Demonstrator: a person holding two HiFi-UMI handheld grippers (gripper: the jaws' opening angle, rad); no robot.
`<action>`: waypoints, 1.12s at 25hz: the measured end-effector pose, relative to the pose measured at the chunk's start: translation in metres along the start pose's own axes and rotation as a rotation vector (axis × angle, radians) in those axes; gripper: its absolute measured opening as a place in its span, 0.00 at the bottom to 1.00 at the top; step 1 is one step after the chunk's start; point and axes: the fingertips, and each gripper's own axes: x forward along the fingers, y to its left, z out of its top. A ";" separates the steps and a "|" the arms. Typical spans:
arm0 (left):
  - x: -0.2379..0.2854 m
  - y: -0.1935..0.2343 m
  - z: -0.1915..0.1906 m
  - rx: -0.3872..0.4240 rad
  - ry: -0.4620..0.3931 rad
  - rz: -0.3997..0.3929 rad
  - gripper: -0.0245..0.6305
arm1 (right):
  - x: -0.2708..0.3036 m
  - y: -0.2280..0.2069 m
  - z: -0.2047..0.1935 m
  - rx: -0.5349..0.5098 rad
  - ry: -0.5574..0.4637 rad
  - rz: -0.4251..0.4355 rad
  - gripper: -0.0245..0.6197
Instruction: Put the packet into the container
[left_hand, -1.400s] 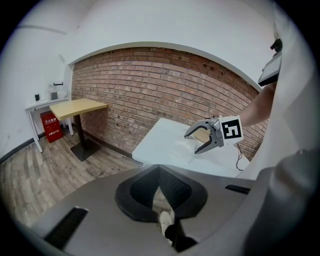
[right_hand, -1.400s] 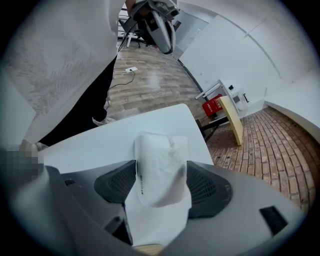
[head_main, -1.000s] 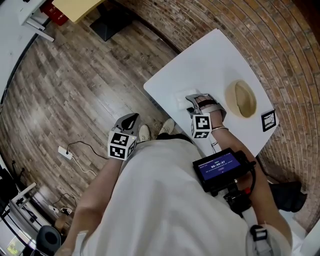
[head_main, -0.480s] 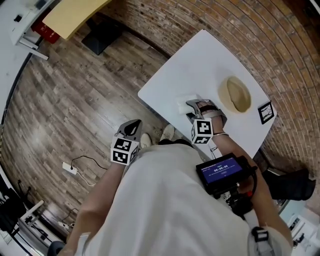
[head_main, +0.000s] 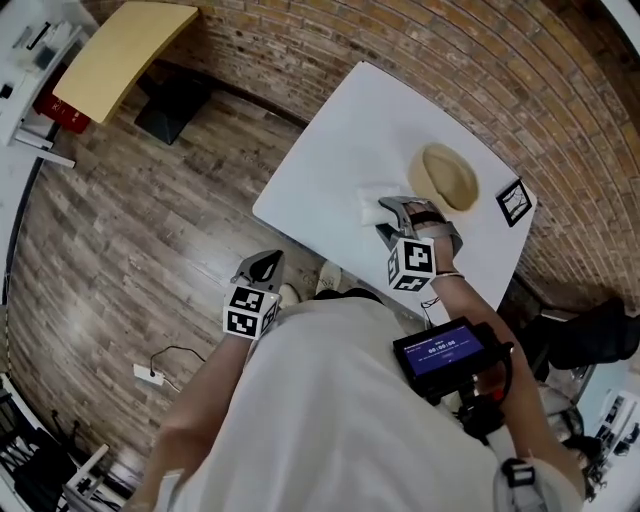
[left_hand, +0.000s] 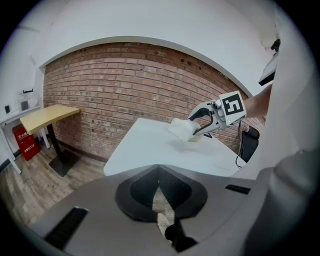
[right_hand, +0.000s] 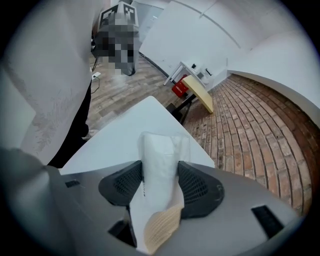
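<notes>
A white packet (right_hand: 160, 160) is pinched upright between the pads of my right gripper (right_hand: 160, 182), which is shut on it. In the head view the packet (head_main: 371, 205) hangs over the white table (head_main: 330, 150), just left of the tan woven container (head_main: 447, 178), with the right gripper (head_main: 392, 213) behind it. My left gripper (head_main: 262, 268) is off the table's near edge, over the wooden floor. Its jaws (left_hand: 159, 186) meet with nothing between them. The left gripper view shows the right gripper (left_hand: 202, 119) holding the packet (left_hand: 182, 129) above the table.
A square marker card (head_main: 512, 202) lies on the table right of the container. A brick wall (head_main: 480, 60) runs behind the table. A yellow desk (head_main: 118, 55) and a black base (head_main: 170, 105) stand on the floor at far left. My shoes (head_main: 325, 282) are beside the table's edge.
The head view has swung. The right gripper, still gripping the packet, now sits closer to the tan container. The left gripper stays low beside my body.
</notes>
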 end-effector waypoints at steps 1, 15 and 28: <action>0.003 -0.002 0.001 0.007 0.002 -0.011 0.05 | -0.004 -0.005 -0.006 0.019 0.009 -0.015 0.41; 0.043 -0.022 0.029 0.075 -0.001 -0.109 0.05 | -0.036 -0.057 -0.099 0.216 0.151 -0.150 0.41; 0.063 -0.026 0.041 0.086 0.024 -0.108 0.05 | -0.025 -0.078 -0.185 0.401 0.256 -0.158 0.40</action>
